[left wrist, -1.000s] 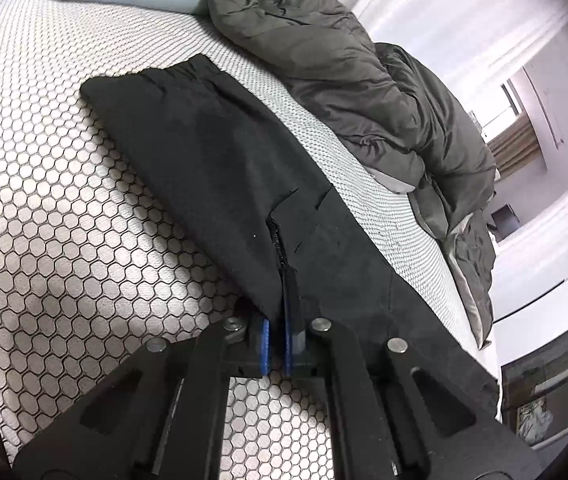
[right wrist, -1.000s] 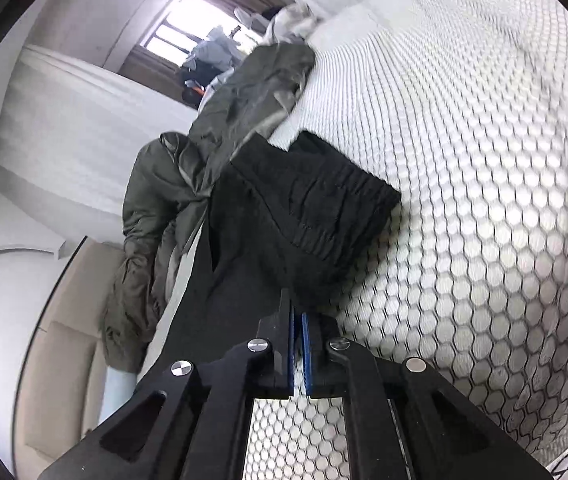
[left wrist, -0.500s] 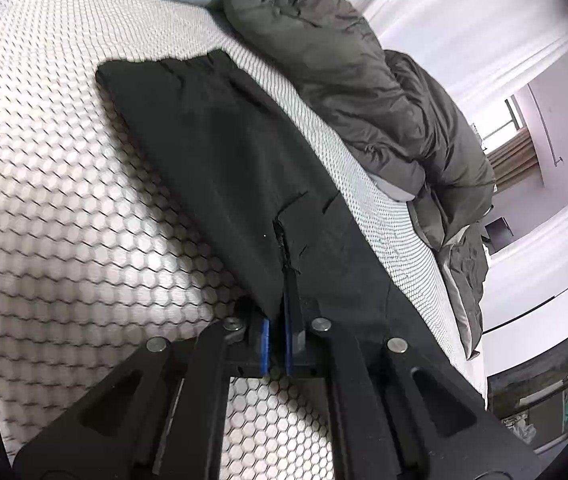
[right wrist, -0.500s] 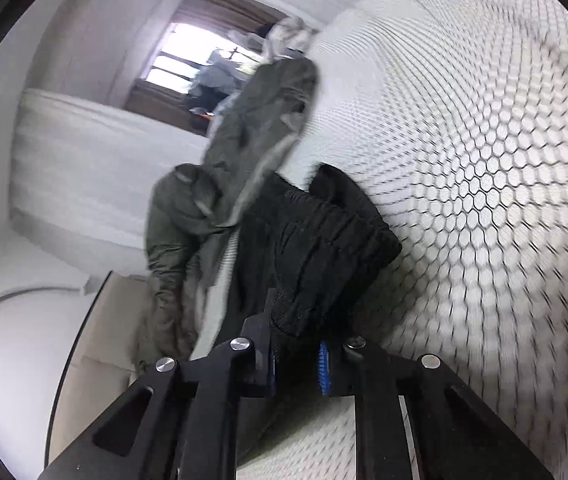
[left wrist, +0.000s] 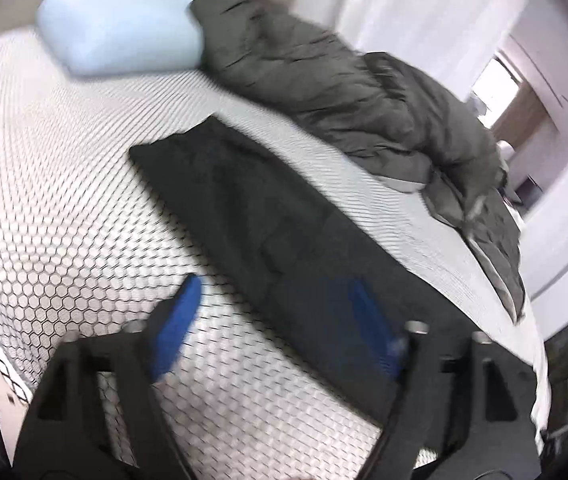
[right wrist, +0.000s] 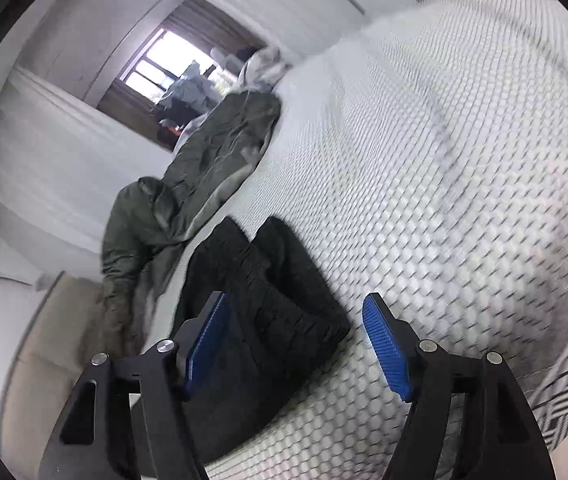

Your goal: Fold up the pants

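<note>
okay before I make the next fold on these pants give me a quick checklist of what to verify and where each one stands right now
1. Left hand-held gripper released: ok, jaws wide apart, nothing between them.
2. Right hand-held gripper released: ok, jaws wide apart, empty.
3. Black pants lying flat on the mattress: ok in the left wrist view, one long strip.
4. Waistband end smooth: not ok, it looks bunched and ridged.
5. Grey duvet clear of the pants: ok, a strip of mattress shows between them.
6. Hem end aligned: cannot tell, out of view and blurred.
</note>
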`<state>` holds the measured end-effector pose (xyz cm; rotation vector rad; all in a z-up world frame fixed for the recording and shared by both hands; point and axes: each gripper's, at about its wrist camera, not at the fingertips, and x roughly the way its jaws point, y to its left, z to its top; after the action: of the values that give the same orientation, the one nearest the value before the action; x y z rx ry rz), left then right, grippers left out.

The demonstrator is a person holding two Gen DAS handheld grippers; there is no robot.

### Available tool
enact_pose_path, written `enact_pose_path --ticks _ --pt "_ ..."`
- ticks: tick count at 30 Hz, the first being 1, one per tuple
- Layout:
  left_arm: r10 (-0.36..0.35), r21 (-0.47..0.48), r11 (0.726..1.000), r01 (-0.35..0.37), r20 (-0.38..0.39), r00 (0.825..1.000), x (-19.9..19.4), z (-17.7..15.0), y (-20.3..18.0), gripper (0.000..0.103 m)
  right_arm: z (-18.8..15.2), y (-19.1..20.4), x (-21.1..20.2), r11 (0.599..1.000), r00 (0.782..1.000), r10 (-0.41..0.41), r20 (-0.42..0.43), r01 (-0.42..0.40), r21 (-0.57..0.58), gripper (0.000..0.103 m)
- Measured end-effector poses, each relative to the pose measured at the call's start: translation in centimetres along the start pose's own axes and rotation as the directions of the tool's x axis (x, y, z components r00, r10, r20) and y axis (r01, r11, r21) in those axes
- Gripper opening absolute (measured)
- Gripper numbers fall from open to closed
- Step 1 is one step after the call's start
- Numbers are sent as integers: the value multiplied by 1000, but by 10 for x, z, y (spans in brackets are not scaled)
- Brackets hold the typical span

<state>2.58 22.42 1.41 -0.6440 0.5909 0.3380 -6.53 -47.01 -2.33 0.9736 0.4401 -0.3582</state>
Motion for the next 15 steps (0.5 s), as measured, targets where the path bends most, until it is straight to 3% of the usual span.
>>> enact_pose_path --ticks 1,2,3,6,8,9,12,15 --pt "-27 31 999 28 -6 1000 -4 -1 -11 85 -2 1 6 1000 1000 -1 -29 1 -2 54" --pt "-48 51 997 49 -17 999 -5 -3 -20 85 -3 2 11 998 997 -56 -51 55 -24 37" --pt "-75 80 994 78 -36 997 -5 -5 -33 89 -2 4 14 993 992 -113 -54 110 -49 37" --pt "-128 137 981 134 -55 990 0 -16 -65 102 -7 7 5 981 983 -178 -41 175 -79 40" --pt "-152 178 970 165 -82 985 7 -26 -85 102 -9 12 -1 953 963 -270 -16 265 -148 61" --pt "-163 208 961 182 -107 981 14 -34 -100 102 -10 17 -6 935 951 -307 20 306 -180 64" --pt "-192 278 932 231 -161 968 29 -56 -142 102 -8 28 -17 929 951 -295 97 309 -205 64" --pt "-218 356 889 288 -223 950 45 -80 -183 102 1 47 -14 948 975 -207 78 220 -231 64"
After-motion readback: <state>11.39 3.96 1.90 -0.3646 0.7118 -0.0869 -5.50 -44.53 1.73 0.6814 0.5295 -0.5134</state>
